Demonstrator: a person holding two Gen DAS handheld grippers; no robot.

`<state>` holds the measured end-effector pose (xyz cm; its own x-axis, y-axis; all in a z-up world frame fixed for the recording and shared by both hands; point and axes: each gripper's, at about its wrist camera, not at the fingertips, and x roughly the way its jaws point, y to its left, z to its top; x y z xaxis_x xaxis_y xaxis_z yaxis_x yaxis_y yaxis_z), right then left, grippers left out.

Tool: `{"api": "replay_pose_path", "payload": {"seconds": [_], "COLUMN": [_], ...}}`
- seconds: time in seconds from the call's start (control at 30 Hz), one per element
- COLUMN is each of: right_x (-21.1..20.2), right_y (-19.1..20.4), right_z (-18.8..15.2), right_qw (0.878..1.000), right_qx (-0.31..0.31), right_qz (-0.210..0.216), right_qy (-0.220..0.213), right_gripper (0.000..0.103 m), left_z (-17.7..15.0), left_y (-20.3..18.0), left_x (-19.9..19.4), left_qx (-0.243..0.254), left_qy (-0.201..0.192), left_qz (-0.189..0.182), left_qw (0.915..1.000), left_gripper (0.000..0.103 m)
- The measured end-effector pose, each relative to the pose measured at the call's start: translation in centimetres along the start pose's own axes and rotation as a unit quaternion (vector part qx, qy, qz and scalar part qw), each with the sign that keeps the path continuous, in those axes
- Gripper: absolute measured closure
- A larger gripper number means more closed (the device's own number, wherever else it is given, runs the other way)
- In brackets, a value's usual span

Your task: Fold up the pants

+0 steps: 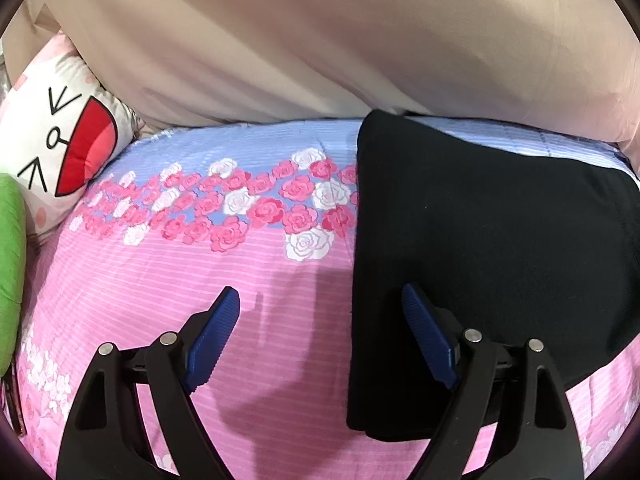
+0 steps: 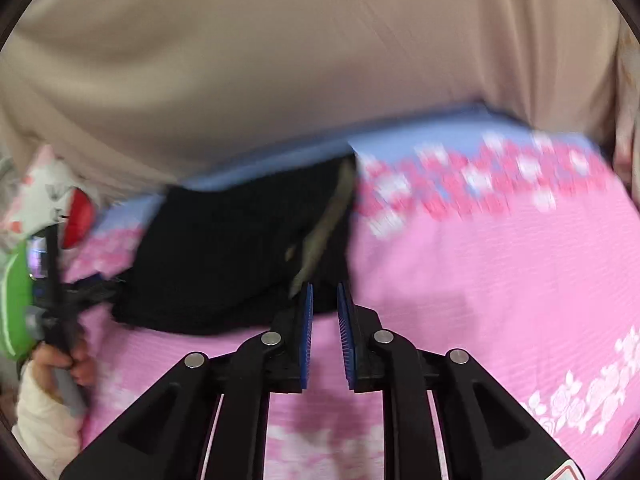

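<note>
The black pants (image 1: pixel 492 248) lie folded in a flat block on the pink and blue rose bedsheet (image 1: pixel 200 280). My left gripper (image 1: pixel 322 300) is wide open and empty, its right finger over the pants' left edge. In the blurred right wrist view the pants (image 2: pixel 232 256) lie ahead to the left, with a pale strip showing along their right side. My right gripper (image 2: pixel 325 298) hovers at the pants' near right corner with a narrow gap between its blue pads, holding nothing. The left gripper (image 2: pixel 60 296) and the hand holding it show at the far left.
A beige curtain or cloth (image 1: pixel 320 40) hangs behind the bed. A white cartoon-face pillow (image 1: pixel 60 140) and a green cushion (image 1: pixel 10 260) sit at the left. Open sheet lies right of the pants in the right wrist view (image 2: pixel 500 272).
</note>
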<state>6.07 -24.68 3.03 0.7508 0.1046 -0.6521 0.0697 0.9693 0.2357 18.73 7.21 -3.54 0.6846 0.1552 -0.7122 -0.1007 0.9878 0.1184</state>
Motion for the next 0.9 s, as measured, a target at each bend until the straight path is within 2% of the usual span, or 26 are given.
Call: {"api": "replay_pose_path", "payload": {"seconds": [0.07,0.1,0.17,0.2,0.23,0.27,0.3,0.33,0.37,0.43,0.53,0.63,0.8,0.9], "right_x": [0.2,0.9,2.1,3.5,4.6,5.8,5.8,5.3,4.0,1.4,-1.6,-3.9,-5.4,-5.6], "right_y": [2.4,3.0,3.3,2.7,1.9,0.3,-0.7,-0.9,-0.6,0.7,3.1,5.5,7.2,7.7], "right_z": [1.3,1.7,1.8,1.5,1.1,0.4,-0.2,-0.6,-0.8,-1.2,-2.5,-4.8,-8.3,-10.3], "right_qw": [0.998,0.998,0.999,0.997,0.997,0.996,0.996,0.997,0.997,0.998,0.999,0.997,0.996,0.995], "right_qx": [-0.022,-0.028,-0.048,-0.053,-0.043,-0.017,0.006,0.016,0.017,0.008,-0.012,-0.036,-0.033,-0.034], "right_qz": [0.052,0.061,0.003,-0.033,-0.049,-0.05,-0.039,-0.037,-0.042,-0.041,-0.04,-0.058,-0.058,-0.068], "right_qy": [0.004,0.012,0.016,0.033,0.05,0.075,0.076,0.073,0.064,0.036,0.003,-0.032,-0.062,-0.059], "right_gripper": [0.09,0.092,0.093,0.095,0.101,0.103,0.103,0.102,0.095,0.09,0.089,0.089,0.084,0.08], "left_z": [0.1,0.1,0.1,0.0,0.0,-0.1,-0.2,-0.3,-0.5,-0.9,-2.0,-3.7,-7.7,-9.8], "left_y": [-0.3,-0.6,-0.7,-0.7,-0.6,-0.4,-0.2,-0.2,-0.2,-0.4,-1.1,-2.1,-3.6,-4.1], "left_x": [-0.3,-0.4,-0.5,-0.7,-1.0,-1.4,-2.0,-3.0,-3.9,-6.1,-9.8,-13.1,-16.7,-16.7], "left_qx": [0.001,0.004,0.006,0.007,0.004,0.001,-0.002,-0.003,-0.001,-0.002,-0.005,-0.002,0.007,0.011], "left_qy": [-0.002,-0.003,-0.002,-0.001,-0.001,-0.001,-0.003,-0.009,-0.014,-0.025,-0.047,-0.075,-0.103,-0.109], "left_qz": [0.003,0.004,0.008,0.008,0.004,-0.002,-0.007,-0.014,-0.015,-0.024,-0.041,-0.043,-0.057,-0.061], "left_qw": [1.0,1.0,0.9999,0.9999,1.0,1.0,1.0,0.9999,0.9998,0.9994,0.9981,0.9963,0.993,0.9921], "left_gripper": [0.023,0.023,0.023,0.023,0.023,0.024,0.024,0.024,0.024,0.024,0.024,0.022,0.018,0.016]}}
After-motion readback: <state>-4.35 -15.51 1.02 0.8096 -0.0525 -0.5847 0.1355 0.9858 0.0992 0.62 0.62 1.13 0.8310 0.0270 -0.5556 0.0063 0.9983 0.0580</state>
